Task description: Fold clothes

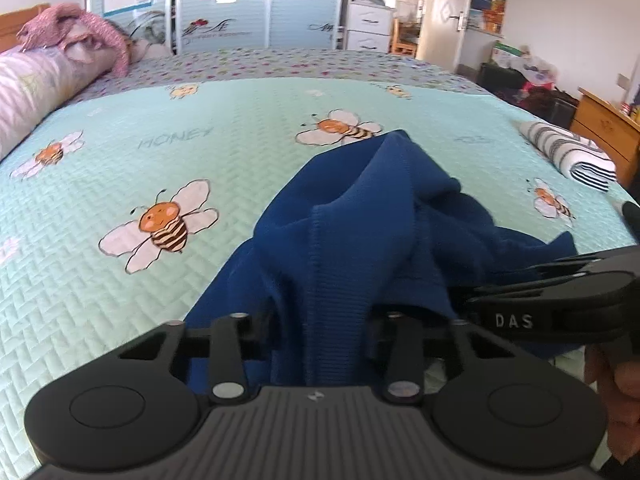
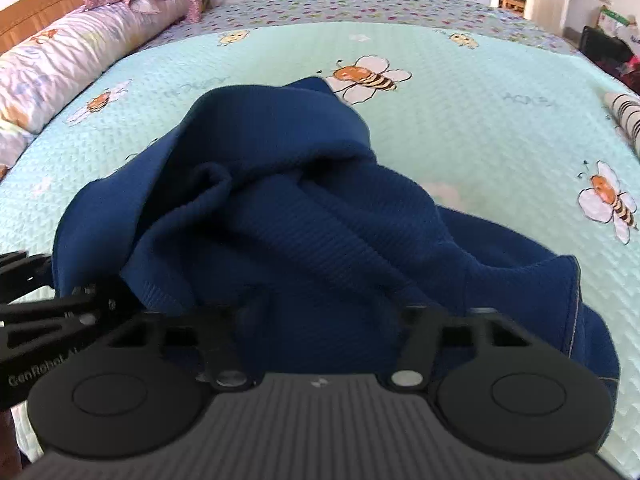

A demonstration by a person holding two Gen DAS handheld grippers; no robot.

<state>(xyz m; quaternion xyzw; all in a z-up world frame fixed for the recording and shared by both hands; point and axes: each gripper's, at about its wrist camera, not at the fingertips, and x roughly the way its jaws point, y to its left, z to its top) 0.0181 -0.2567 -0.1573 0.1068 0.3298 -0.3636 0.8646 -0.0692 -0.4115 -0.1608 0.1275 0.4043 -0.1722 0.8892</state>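
A dark blue knit garment (image 1: 360, 216) lies bunched on the mint bee-print bedspread (image 1: 160, 152). Its near part rises into my left gripper (image 1: 320, 316), which is shut on a ribbed band of it; cloth hides the fingertips. The right gripper (image 1: 560, 292) enters from the right side of the left wrist view, with a hand behind it. In the right wrist view the blue garment (image 2: 300, 208) drapes over my right gripper (image 2: 320, 312), shut on it, and covers the fingers. The left gripper (image 2: 52, 312) touches the cloth's left edge there.
A folded striped cloth (image 1: 572, 156) lies at the bed's right edge. A long rolled quilt (image 2: 80, 60) lines the left side, with a pink garment (image 1: 76, 28) on top. A wooden cabinet (image 1: 604, 128) stands right of the bed. Bedspread (image 2: 480, 120) extends beyond the garment.
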